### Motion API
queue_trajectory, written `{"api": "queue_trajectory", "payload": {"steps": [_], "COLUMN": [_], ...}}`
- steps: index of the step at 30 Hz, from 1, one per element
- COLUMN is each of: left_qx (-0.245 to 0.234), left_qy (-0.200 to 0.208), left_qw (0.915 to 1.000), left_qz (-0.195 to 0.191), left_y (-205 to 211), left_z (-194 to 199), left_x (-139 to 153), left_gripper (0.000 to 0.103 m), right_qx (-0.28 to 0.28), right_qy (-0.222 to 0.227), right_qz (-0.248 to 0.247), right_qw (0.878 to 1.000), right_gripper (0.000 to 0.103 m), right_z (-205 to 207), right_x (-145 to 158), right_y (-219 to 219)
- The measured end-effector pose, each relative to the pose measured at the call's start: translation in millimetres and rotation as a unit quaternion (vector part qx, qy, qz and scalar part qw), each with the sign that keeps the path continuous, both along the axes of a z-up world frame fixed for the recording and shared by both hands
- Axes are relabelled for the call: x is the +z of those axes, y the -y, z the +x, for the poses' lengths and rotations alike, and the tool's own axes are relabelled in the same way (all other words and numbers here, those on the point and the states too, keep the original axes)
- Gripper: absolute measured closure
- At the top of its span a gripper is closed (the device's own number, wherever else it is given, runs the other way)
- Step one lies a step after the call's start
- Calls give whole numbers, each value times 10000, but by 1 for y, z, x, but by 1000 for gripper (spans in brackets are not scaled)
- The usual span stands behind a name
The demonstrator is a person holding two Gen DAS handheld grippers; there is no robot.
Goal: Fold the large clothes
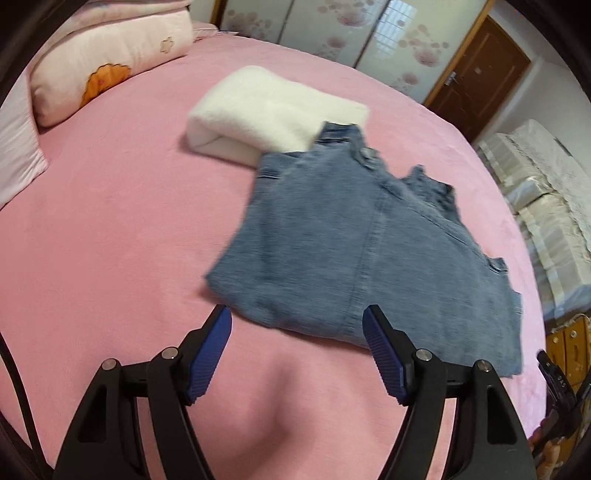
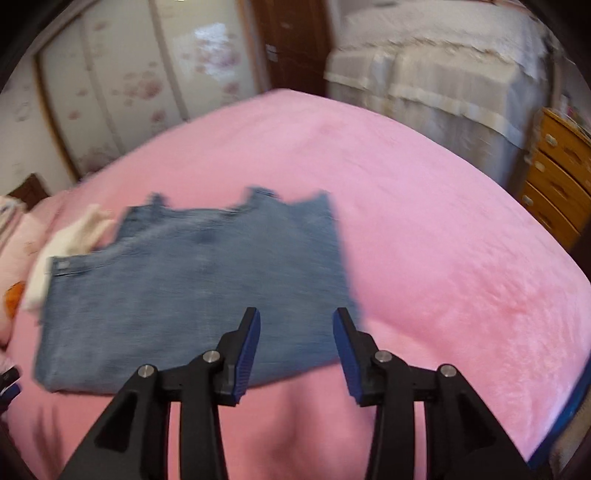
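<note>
Here folded jeans (image 1: 369, 240) lie on a pink bed (image 1: 110, 258) facing floral wardrobe doors (image 1: 332, 29); both grippers' fingers (image 1: 382, 350) gape empty.

You had nothing legible in front of you in either wrist view. The folded jeans (image 1: 369, 240) showed a small patch at the waistband, but blur left it unreadable. The pillow (image 1: 107, 55) carried only an orange flower design and a small stitched blossom, not lettering. At the right edge of the left wrist view, a dark object (image 1: 557, 380) bore faint pale marks that could have been characters, yet they were too small and smeared for you to make out. The wardrobe doors (image 2: 140, 85) showed floral patterns only, with no words or numbers.
</note>
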State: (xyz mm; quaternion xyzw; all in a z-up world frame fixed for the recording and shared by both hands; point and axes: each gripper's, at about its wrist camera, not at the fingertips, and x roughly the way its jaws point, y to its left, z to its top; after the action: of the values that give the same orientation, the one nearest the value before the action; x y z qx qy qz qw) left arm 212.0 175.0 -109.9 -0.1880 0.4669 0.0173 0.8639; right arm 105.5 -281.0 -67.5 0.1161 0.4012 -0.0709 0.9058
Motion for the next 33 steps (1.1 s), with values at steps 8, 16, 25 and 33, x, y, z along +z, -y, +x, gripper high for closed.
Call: {"api": "queue_trajectory", "payload": {"steps": [8,16,25,33], "left_qx": [-315,-142,-71,-90], "left_qy": [-50,-299,126,412], "left_qw": [9970,9829,9806,9842], "left_qz": [-709,-1811,-1952,-1721], "left_y": [39,35,27,26], "left_z": [-3,-5,11,40], "left_x": [-21,-91,-107,-109], "left_gripper": [29,29,26,24], "right_qx": [1178,1569,1499,1502], "right_qy": [462,257,138,153], "right_qz": [32,224,371,418], "right_qw": [9920,9870,9879,9877], "right_gripper": [62,62,62,62], "right_z": [-5,-4,-1,7], "right_x": [8,-25,-43,-51], "right_y": [-98,-140,-142,-144]}}
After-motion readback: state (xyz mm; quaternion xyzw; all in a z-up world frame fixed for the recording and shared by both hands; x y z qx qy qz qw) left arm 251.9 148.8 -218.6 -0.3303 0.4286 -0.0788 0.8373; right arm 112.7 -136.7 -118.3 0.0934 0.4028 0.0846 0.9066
